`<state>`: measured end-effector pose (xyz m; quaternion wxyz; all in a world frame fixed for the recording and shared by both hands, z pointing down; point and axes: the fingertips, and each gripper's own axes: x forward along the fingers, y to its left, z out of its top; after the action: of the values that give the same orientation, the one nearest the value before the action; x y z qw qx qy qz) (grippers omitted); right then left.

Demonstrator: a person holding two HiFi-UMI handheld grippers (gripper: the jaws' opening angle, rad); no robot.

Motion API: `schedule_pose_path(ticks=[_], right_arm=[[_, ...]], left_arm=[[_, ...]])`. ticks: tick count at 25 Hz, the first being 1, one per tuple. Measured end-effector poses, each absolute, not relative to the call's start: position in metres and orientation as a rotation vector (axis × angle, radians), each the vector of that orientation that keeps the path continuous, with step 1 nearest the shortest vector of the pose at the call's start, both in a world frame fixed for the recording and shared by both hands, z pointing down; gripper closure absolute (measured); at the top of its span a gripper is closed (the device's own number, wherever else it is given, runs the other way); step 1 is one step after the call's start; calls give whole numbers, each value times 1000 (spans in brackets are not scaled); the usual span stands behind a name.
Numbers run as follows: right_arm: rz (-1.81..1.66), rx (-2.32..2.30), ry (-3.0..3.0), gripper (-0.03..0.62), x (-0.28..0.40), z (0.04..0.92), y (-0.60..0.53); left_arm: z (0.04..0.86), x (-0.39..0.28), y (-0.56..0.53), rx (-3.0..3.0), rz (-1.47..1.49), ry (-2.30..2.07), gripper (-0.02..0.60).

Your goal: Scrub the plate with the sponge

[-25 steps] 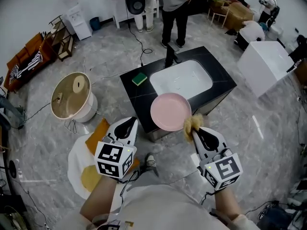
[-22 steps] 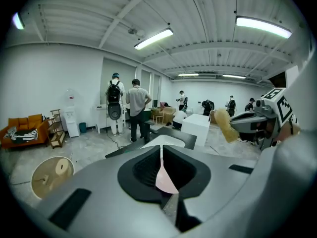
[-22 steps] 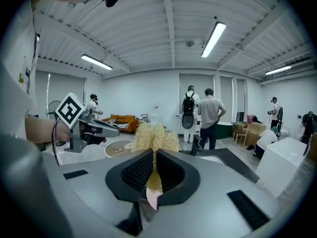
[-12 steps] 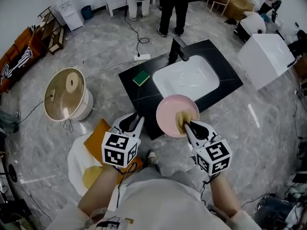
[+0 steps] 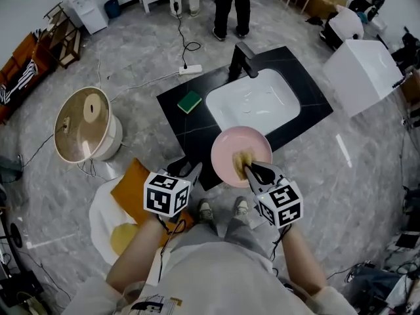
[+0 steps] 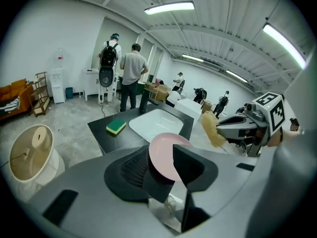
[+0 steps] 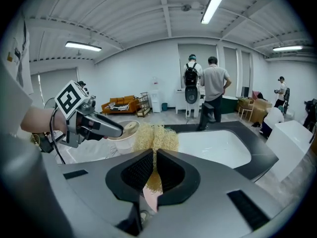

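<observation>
So, right tongs (image 7: 154,155): jaws are squeezed together on a yellow sponge (image 7: 154,137), a frizzy, fibrous one that sticks out past the tips. Low in that same gap there's a thin pink sliver, which looks like the plate's rim, but I can't say for sure.

The left tongs (image 6: 161,155) have just been opening, and the jaws now stand wide apart. The pink plate (image 5: 224,151) shows in the gap, just ahead of the tips. I don't see the pads pressing on it.

From above, the plate sits right off the left tongs' tips and under the right tongs' tips, with the yellow sponge lying on its face. It hangs over the near edge of the black counter (image 5: 184,130). Whether it's actually resting there, can't tell.

Past both pairs of tips, the white sink (image 5: 252,104) is set into that counter. A green sponge (image 5: 191,101) lies flat on the counter beyond the left tongs, beside the basin. The dark faucet (image 5: 243,61) stands at the basin's far edge.

Well off to the left of the left tongs is a round cream bin (image 5: 85,120) with a tan lid. Way beyond the counter, a person (image 5: 230,5) is standing.
</observation>
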<state>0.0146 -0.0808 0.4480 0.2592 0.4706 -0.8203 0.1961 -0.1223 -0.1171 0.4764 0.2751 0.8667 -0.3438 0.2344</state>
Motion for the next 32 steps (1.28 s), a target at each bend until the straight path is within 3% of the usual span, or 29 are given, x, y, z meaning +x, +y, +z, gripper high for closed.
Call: schedule_pose_path(ticks=[32], right_arm=[[705, 871, -2065, 548, 25, 629, -86]], left_arm=[[646, -59, -108, 1878, 709, -891, 422]])
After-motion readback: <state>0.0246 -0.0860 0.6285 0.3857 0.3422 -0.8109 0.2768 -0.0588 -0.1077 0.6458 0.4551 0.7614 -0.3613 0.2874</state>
